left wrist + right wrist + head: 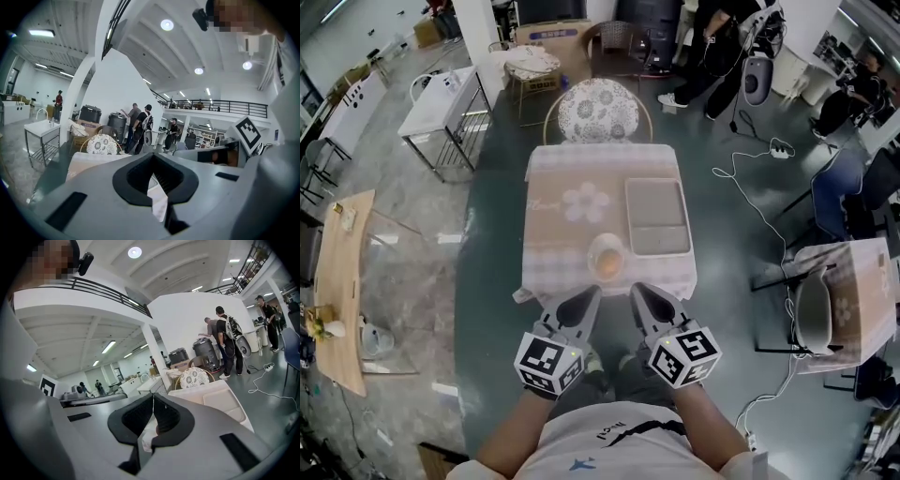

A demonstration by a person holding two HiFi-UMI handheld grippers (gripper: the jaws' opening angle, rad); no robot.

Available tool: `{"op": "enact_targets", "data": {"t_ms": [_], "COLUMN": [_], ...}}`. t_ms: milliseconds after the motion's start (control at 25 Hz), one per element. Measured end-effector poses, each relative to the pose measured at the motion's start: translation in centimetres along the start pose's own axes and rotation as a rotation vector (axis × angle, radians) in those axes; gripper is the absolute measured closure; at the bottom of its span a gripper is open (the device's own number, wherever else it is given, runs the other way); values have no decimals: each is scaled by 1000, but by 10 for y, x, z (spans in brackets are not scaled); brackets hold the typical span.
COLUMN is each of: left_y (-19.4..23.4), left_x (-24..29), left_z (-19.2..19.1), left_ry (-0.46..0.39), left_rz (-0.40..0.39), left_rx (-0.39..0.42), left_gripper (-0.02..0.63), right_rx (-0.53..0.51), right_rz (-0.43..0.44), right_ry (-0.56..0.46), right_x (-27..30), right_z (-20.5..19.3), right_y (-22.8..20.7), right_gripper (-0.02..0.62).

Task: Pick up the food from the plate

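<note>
A small round plate (592, 247) stands near the front edge of the cloth-covered table (553, 234), and a round orange-brown piece of food (607, 263) lies on it. Both grippers hover side by side just short of that front edge, pointing at the plate and apart from it. My left gripper (589, 293) is below and left of the plate, with its jaws together and nothing between them (151, 161). My right gripper (639, 290) is below and right of the plate, and it is also shut and holds nothing (153, 397).
A grey rectangular tray (657, 217) lies on the table's right half, behind the plate. A round patterned chair (598, 110) stands at the far side. Cables trail on the floor at the right (750, 178), and people stand farther back.
</note>
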State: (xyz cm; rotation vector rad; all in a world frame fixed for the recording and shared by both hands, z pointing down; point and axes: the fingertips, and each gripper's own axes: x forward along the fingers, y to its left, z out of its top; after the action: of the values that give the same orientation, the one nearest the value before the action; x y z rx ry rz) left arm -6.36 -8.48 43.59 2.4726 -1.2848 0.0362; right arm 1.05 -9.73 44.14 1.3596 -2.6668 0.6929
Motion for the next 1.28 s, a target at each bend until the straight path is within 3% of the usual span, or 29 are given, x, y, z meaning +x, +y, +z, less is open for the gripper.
{"op": "enact_targets", "data": {"t_ms": [200,440,640,1080,1280], "left_y": [15,46,64,97,109], "left_x": [18,48,71,112,121], "left_z": [-11,-25,-42,-105,-119], "left_ry": [12,34,80,164,166], "left_rz": [0,62,74,99,98], "left_rx": [-32,-4,7,12,3], "left_gripper": [600,600,600,600,600], "right_rx": [46,76,167,247,313], "right_rz": [-30,-60,-85,-151,-188], "right_ry": [38,96,166,270,305], "right_x": [23,65,95,135,152], "right_z": [-18,-43,-78,-148,-175], "right_y": [-19,-53,-80,-120,-140], "right_gripper": [578,578,577,575,478]}}
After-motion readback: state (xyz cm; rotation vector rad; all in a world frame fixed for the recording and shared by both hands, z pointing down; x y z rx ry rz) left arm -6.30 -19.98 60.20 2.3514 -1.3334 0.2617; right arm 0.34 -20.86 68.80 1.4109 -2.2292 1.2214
